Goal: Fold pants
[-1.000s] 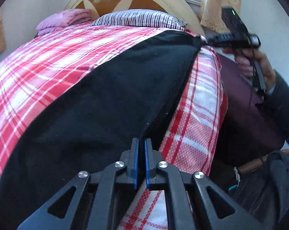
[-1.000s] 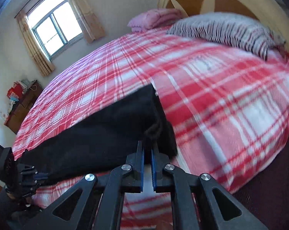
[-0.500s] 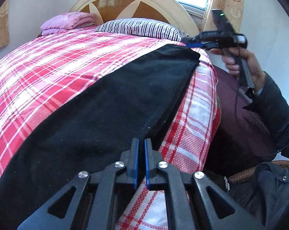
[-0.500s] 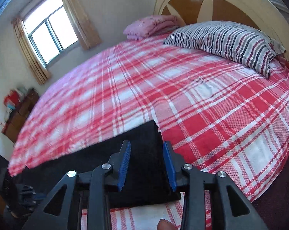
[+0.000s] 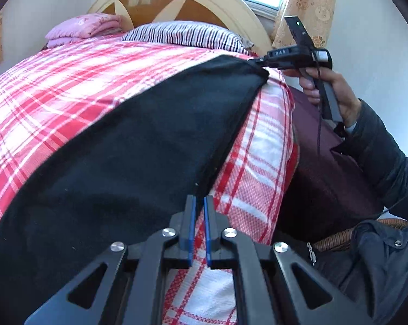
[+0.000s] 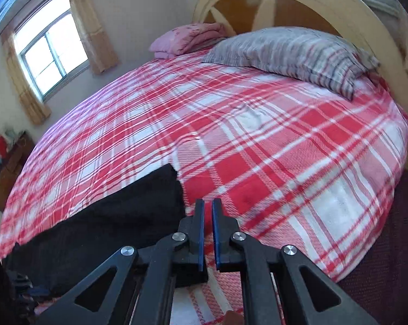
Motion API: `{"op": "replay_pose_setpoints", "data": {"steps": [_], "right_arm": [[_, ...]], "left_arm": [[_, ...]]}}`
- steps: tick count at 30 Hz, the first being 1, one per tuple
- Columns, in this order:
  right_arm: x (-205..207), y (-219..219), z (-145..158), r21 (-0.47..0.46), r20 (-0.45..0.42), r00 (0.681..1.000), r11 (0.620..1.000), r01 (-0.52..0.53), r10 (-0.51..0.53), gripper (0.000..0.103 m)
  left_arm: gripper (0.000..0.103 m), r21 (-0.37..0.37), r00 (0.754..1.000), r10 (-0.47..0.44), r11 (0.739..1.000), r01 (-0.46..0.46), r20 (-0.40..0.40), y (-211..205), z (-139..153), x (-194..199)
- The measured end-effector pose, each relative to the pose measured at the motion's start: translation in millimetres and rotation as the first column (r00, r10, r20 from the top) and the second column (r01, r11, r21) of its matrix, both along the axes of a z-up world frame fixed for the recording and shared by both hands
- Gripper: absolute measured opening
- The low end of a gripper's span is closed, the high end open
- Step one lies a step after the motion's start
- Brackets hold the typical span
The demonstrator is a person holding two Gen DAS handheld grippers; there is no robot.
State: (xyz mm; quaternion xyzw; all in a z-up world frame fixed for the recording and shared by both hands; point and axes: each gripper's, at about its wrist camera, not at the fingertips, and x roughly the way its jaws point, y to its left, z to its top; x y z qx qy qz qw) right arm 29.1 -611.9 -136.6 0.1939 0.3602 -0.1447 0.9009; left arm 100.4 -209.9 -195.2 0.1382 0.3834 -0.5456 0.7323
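The black pants (image 5: 128, 146) lie stretched flat along the near edge of a bed with a red and white plaid cover (image 5: 68, 81). My left gripper (image 5: 199, 203) is shut with nothing between its pads, just off the pants' near edge. The right gripper shows in the left wrist view (image 5: 260, 60) at the pants' far corner. In the right wrist view my right gripper (image 6: 208, 205) is shut and empty, just right of the pants' end (image 6: 117, 216), above the plaid cover (image 6: 258, 149).
A striped pillow (image 5: 182, 33) and a folded pink blanket (image 5: 82, 28) lie by the rounded wooden headboard (image 5: 177, 2). A dark maroon bed side (image 5: 325, 176) drops off at right. A window (image 6: 52, 51) and a cluttered cabinet (image 6: 3, 159) stand at left.
My right gripper opened and let go of the pants' corner, then closed empty and shifted right off the cloth. The pants' far end dropped flat on the bed. The left gripper stayed put.
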Motion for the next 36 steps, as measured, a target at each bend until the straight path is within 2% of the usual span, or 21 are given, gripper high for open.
{"op": "replay_pose_setpoints", "data": {"steps": [4,7,9,10,11,12,14,15,16,17,18,19,21,23,24,27,29,32,34,36], "right_arm": [[-14.1,37.2,20.8,-0.093,0.051,0.994,0.991,-0.097,0.102,0.006],[-11.5,80.0,31.0,-0.094,0.067,0.964,0.964,-0.249,0.256,0.008],[-0.4,111.1,25.5,-0.093,0.027,0.937,0.935,-0.343,0.347,0.022],[4.6,124.5,20.2,-0.095,0.009,0.922,0.919,-0.384,0.386,0.042],[10.7,140.7,11.8,-0.101,-0.019,0.903,0.898,-0.429,0.429,0.056],[13.8,151.5,4.3,-0.105,-0.044,0.891,0.885,-0.454,0.452,0.057],[21.9,180.7,-20.1,-0.131,-0.171,0.858,0.852,-0.506,0.484,0.057],[18.2,193.1,-20.1,-0.218,-0.185,0.862,0.836,-0.503,0.471,0.057],[17.2,201.8,-19.6,-0.248,-0.211,0.855,0.820,-0.516,0.474,0.057],[16.5,208.0,-17.9,-0.253,-0.228,0.844,0.808,-0.532,0.485,0.057],[16.0,213.7,-10.9,-0.220,-0.207,0.829,0.801,-0.557,0.519,0.057],[16.9,217.6,-3.9,-0.181,-0.174,0.814,0.795,-0.579,0.553,0.057],[21.8,229.4,9.4,-0.152,-0.129,0.789,0.774,-0.615,0.601,0.057],[34.5,256.6,23.1,-0.187,-0.123,0.751,0.728,-0.660,0.649,0.057],[41.0,268.6,27.0,-0.197,-0.121,0.733,0.707,-0.679,0.670,0.057],[66.0,322.0,41.8,-0.193,-0.107,0.641,0.617,-0.763,0.760,0.057],[88.0,353.9,49.8,-0.175,-0.099,0.594,0.573,-0.800,0.799,0.057],[117.5,398.5,55.4,-0.120,-0.086,0.532,0.522,-0.845,0.842,0.057],[137.1,436.4,50.8,-0.096,-0.086,0.477,0.469,-0.878,0.875,0.057],[154.1,468.7,39.4,-0.034,-0.090,0.441,0.440,-0.898,0.893,0.057]], "left_arm": [[0.007,-0.012,1.000,-0.016,1.000,0.017,0.006,1.4,0.3,-4.4],[0.007,-0.033,1.000,-0.005,0.999,0.005,0.012,1.9,2.3,-4.4],[0.007,-0.048,1.000,0.006,0.999,-0.006,0.001,6.1,5.0,-3.9],[0.007,-0.055,1.000,0.010,0.998,-0.009,0.006,9.6,7.1,-5.4],[0.007,-0.060,1.000,0.017,0.998,-0.015,0.019,13.4,10.2,-6.4],[0.008,-0.065,0.999,0.026,0.998,-0.024,0.032,18.6,13.2,-7.0],[0.015,-0.063,0.996,0.062,0.996,-0.058,0.057,30.6,17.6,-6.1],[0.025,-0.058,0.992,0.099,0.994,-0.094,0.077,41.3,19.8,-4.6],[0.035,-0.054,0.987,0.131,0.991,-0.126,0.093,51.6,21.8,-3.4],[0.041,-0.053,0.980,0.166,0.986,-0.161,0.109,64.8,23.8,-1.9],[0.051,-0.055,0.968,0.214,0.976,-0.209,0.129,82.0,26.5,0.2],[0.056,-0.055,0.951,0.269,0.963,-0.263,0.152,101.3,28.7,3.4],[0.056,-0.033,0.914,0.356,0.934,-0.357,0.194,131.8,29.2,11.1],[0.056,-0.016,0.876,0.436,0.897,-0.443,0.205,168.0,26.0,21.0],[0.056,-0.013,0.860,0.475,0.876,-0.482,0.187,188.5,22.5,26.3],[0.056,0.007,0.825,0.552,0.831,-0.557,0.117,232.7,3.2,33.2],[0.056,0.041,0.835,0.546,0.834,-0.550,0.074,245.9,-17.6,24.9],[0.058,0.029,0.840,0.513,0.850,-0.526,0.177,245.1,-23.8,-0.9],[0.059,0.018,0.833,0.514,0.849,-0.529,0.204,243.4,-18.9,-6.1],[0.059,-0.036,0.820,0.530,0.843,-0.536,0.218,248.5,-8.5,-7.5]]}}
